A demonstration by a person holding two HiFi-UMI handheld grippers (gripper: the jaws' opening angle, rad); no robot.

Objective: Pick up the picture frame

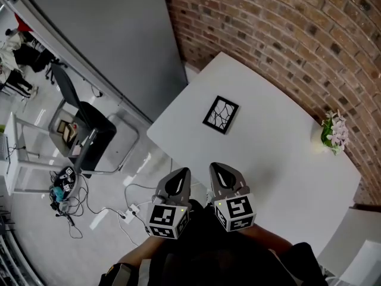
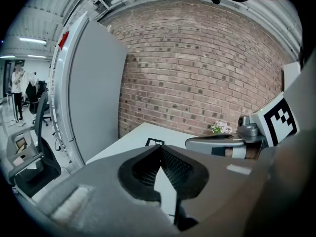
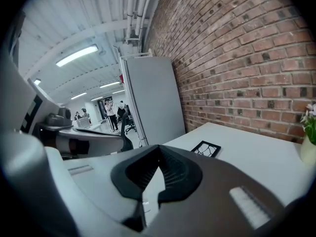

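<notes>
We see the picture frame point(image 1: 221, 114) lying flat on the white bench point(image 1: 274, 159), set in from its edges. It is a small rectangle with a black rim, and its white face carries a web of thin black branching lines. Our left claw point(image 1: 183, 172) and right claw point(image 1: 216, 167) hang side by side at the bench's near edge, well short of the frame, each with its jaws pressed together on nothing.

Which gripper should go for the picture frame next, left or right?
Right, probably. The right gripper lines up nearly straight with the picture frame on the table; the left gripper sits further aside. Both are shut.
</notes>
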